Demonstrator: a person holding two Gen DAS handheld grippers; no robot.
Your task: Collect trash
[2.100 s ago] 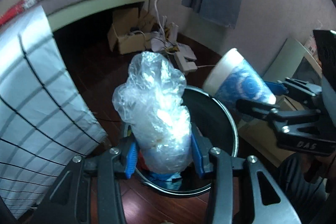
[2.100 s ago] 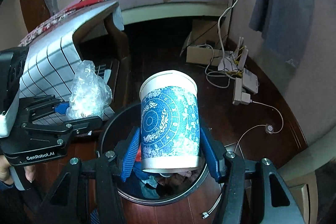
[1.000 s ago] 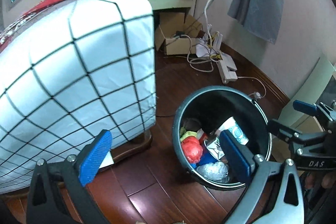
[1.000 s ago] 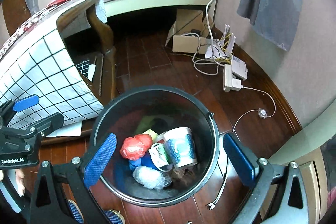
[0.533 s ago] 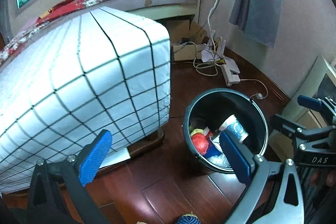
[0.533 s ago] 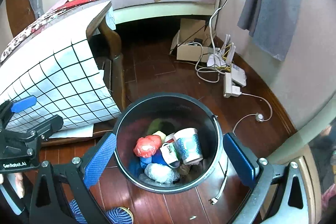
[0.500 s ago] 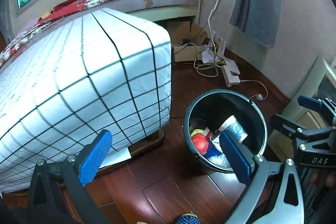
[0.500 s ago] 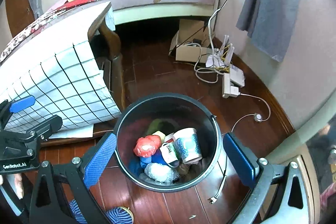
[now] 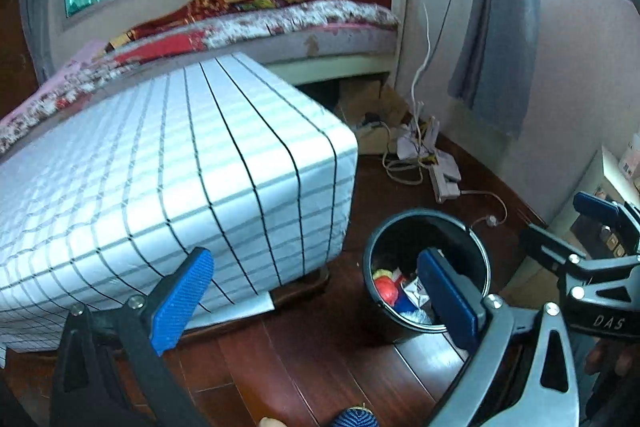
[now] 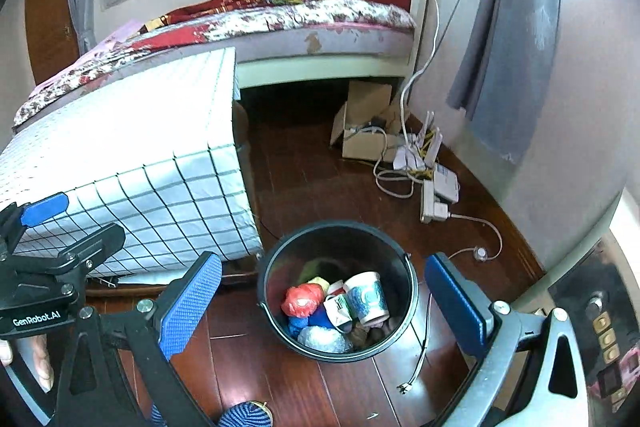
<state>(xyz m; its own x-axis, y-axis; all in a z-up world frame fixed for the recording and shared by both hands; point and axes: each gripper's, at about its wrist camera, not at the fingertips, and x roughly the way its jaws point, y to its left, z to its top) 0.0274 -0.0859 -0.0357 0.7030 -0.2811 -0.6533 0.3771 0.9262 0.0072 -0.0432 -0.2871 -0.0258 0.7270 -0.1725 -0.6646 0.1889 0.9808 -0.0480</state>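
A black round trash bin (image 10: 280, 255) stands on the dark wood floor; it also shows in the left wrist view (image 9: 472, 235). Inside lie a blue patterned paper cup (image 10: 366, 297), a crumpled clear plastic bag (image 10: 320, 339), a red wad (image 10: 302, 301) and other scraps. My right gripper (image 10: 320, 301) is wide open and empty, high above the bin. My left gripper (image 9: 312, 297) is wide open and empty, to the left of the bin and well above the floor.
A low table under a white grid-pattern cloth (image 9: 160, 163) stands left of the bin. A bed (image 10: 280, 23) is behind it. A cardboard box (image 10: 362, 127), a power strip (image 10: 434, 199) and cables lie near the wall. A cabinet (image 10: 592, 307) is at the right.
Both grippers let go of the plastic bag and the cup, which now lie in the bin. Both have opened wide and risen away from the bin.
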